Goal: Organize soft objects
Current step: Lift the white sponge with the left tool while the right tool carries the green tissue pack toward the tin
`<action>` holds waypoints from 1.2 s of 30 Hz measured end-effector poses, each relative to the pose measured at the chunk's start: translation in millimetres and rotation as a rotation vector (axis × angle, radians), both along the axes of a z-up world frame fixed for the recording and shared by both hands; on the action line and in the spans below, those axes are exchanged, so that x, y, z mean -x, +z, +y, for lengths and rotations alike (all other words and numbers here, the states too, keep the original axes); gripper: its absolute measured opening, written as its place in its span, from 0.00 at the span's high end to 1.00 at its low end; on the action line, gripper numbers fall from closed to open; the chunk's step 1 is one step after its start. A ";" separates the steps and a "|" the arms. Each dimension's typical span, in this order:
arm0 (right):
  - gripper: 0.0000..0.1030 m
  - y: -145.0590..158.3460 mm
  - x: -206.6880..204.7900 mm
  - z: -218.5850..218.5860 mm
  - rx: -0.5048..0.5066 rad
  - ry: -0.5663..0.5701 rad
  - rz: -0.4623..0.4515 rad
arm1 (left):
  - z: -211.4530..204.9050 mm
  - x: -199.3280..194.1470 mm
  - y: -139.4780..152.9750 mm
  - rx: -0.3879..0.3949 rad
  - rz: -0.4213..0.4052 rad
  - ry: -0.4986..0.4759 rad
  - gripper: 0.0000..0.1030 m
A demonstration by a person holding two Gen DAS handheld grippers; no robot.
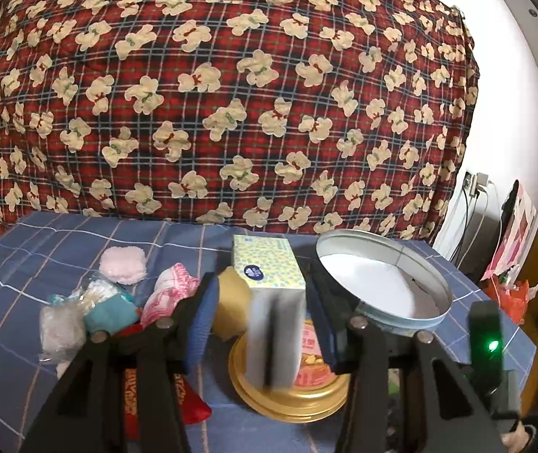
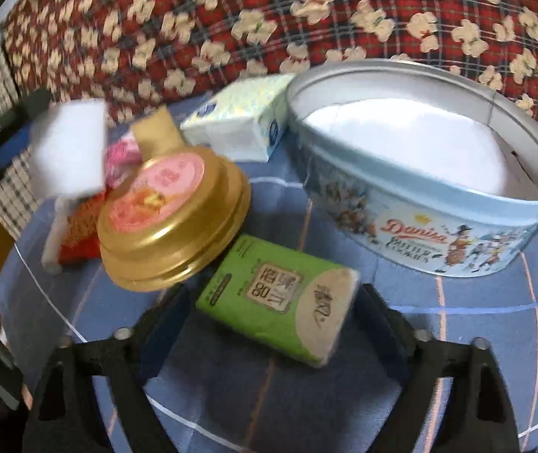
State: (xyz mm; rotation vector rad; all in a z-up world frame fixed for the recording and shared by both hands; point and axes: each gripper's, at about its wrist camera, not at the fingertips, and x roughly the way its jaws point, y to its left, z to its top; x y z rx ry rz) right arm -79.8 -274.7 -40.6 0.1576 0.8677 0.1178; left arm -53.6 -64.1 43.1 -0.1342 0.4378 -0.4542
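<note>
My left gripper (image 1: 263, 302) is shut on a white foam block (image 1: 274, 339), held upright above a gold round tin (image 1: 287, 400). In the right wrist view the same white block (image 2: 68, 147) hangs at the left, over the gold tin (image 2: 170, 226). My right gripper (image 2: 272, 290) is open and points down at a green tissue pack (image 2: 280, 302). The pack lies on the blue checked cloth (image 2: 438, 339) between the fingers, and the pads do not press on it. An open light-blue cookie tin (image 2: 438, 226) stands just beyond, with only a white liner inside.
A dotted tissue box (image 1: 265, 264), a yellow sponge (image 1: 231, 302), a pink puff (image 1: 123, 264), a pink-white cloth (image 1: 170, 294), a teal sock (image 1: 106, 309) and a red pouch (image 1: 193, 404) crowd the left. A red bear-print quilt (image 1: 231, 94) rises behind.
</note>
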 end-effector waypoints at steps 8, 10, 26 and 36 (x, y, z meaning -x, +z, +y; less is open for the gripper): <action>0.24 19.0 40.7 -11.2 -0.002 -0.019 -0.102 | 3.6 -2.0 -9.3 -0.018 0.026 -0.008 0.54; 0.24 28.1 54.7 -15.8 -0.011 -0.027 -0.167 | 8.4 -3.7 -15.7 -0.036 0.047 -0.018 0.54; 0.23 42.5 70.4 -15.8 -0.028 -0.005 -0.239 | 34.8 0.3 -58.8 -0.245 0.235 -0.053 0.26; 0.23 48.3 77.5 -11.3 -0.016 0.004 -0.264 | 18.4 15.2 -86.8 -0.319 0.318 -0.154 0.28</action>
